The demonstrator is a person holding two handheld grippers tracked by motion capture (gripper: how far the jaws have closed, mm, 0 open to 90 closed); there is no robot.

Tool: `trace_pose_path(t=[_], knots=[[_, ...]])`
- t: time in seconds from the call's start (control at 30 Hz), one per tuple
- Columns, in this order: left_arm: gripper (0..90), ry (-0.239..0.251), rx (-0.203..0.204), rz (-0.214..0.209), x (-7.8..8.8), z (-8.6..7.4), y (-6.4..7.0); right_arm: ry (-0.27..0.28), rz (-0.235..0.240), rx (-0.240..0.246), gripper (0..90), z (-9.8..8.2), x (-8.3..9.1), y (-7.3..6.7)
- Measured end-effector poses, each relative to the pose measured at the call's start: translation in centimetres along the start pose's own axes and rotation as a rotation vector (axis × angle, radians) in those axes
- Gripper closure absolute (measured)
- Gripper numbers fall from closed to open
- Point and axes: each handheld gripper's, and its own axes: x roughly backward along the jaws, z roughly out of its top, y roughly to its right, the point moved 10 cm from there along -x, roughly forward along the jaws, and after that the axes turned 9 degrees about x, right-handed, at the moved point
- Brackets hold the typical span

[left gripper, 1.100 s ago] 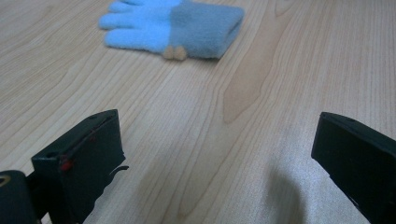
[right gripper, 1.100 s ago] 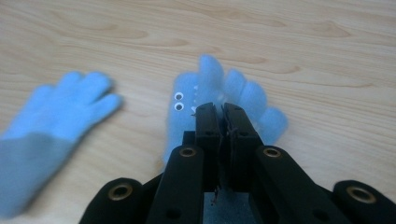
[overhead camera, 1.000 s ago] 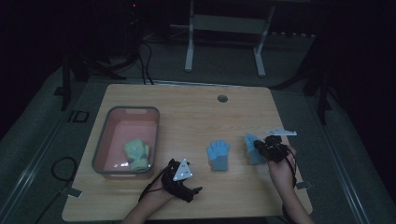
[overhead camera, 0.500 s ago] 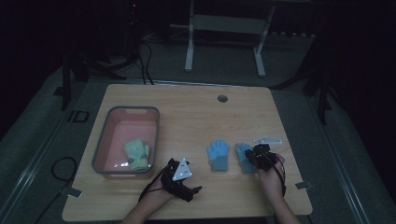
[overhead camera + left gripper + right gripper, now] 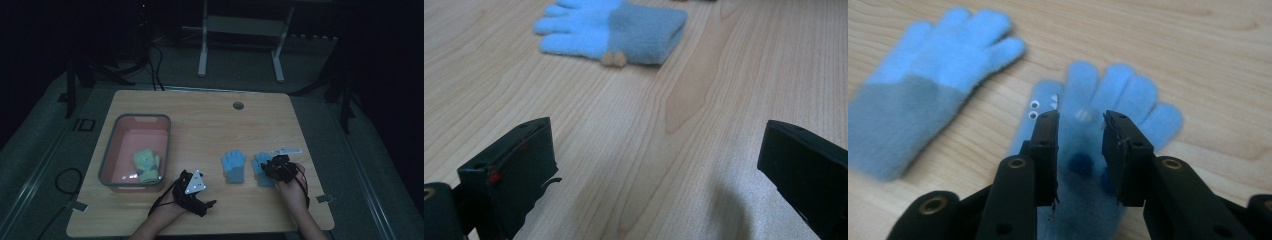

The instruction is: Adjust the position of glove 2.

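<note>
Two light blue gloves with grey cuffs lie side by side on the wooden table (image 5: 210,125). The left glove (image 5: 233,166) (image 5: 923,85) (image 5: 624,30) lies flat with nothing on it. The right glove (image 5: 260,167) (image 5: 1118,95) has small googly eyes and lies flat under my right gripper (image 5: 272,167) (image 5: 1080,122). Its jaws have just been opening; they stand apart over the glove's palm and do not press on it. My left gripper (image 5: 202,202) (image 5: 656,145) rests low at the table's near edge, open wide over bare wood, with nothing between its jaws.
A pink bin with a grey rim (image 5: 112,150) stands at the left and holds a yellow-green glove (image 5: 146,165). A round cable hole (image 5: 238,105) sits near the far edge. Bare wood lies between the bin and the gloves.
My right gripper has moved left and down with the right glove, setting it beside the other glove, and its jaws have parted. The left gripper has stayed where it was.
</note>
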Motion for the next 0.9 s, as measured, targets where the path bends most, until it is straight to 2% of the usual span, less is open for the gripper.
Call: trace_pose_path(t=[0.07, 0.1, 0.13, 0.17, 0.27, 0.43, 0.5, 0.73, 0.83, 0.9], knots=[[2.5, -0.002, 0.001, -0.007, 0.0, 0.0, 0.1, 0.009, 0.016, 0.023, 64.5, 0.0, 0.3, -0.1], [2.6, 0.001, 0.0, -0.007, 0.1, 0.0, 0.2, 0.024, 0.054, 0.035, 63.2, 0.0, 0.4, -0.5], [2.6, -0.001, 0.001, -0.008, 0.1, 0.1, 0.2, 0.028, 0.07, 0.056, 62.5, -0.1, 0.5, -0.7], [2.6, 0.003, 0.002, -0.007, 0.1, 0.1, 0.2, 0.018, 0.052, 0.076, 62.6, -0.3, 0.4, -0.7], [2.6, 0.003, 0.006, -0.003, 0.1, 0.0, 0.1, 0.012, 0.051, 0.1, 63.4, -0.6, 0.2, -0.7], [2.6, 0.003, 0.007, 0.0, 0.1, -0.1, 0.1, -0.006, 0.053, 0.101, 66.4, -1.4, -0.6, -0.6], [2.6, 0.005, 0.01, 0.0, 0.1, -0.1, 0.0, 0.008, 0.045, 0.108, 67.6, -1.5, -0.7, -0.6], [2.6, 0.011, 0.011, 0.003, 0.2, 0.1, 0.0, 0.023, 0.01, 0.114, 81.3, -1.5, -0.8, -0.7], [2.6, 0.008, 0.005, 0.003, 0.1, 0.1, 0.0, 0.014, -0.01, 0.121, 84.0, -1.5, -0.8, -0.9], [2.6, 0.005, 0.003, 0.004, 0.1, 0.1, 0.0, 0.015, -0.014, 0.108, 84.9, -1.5, -0.7, -0.9]])
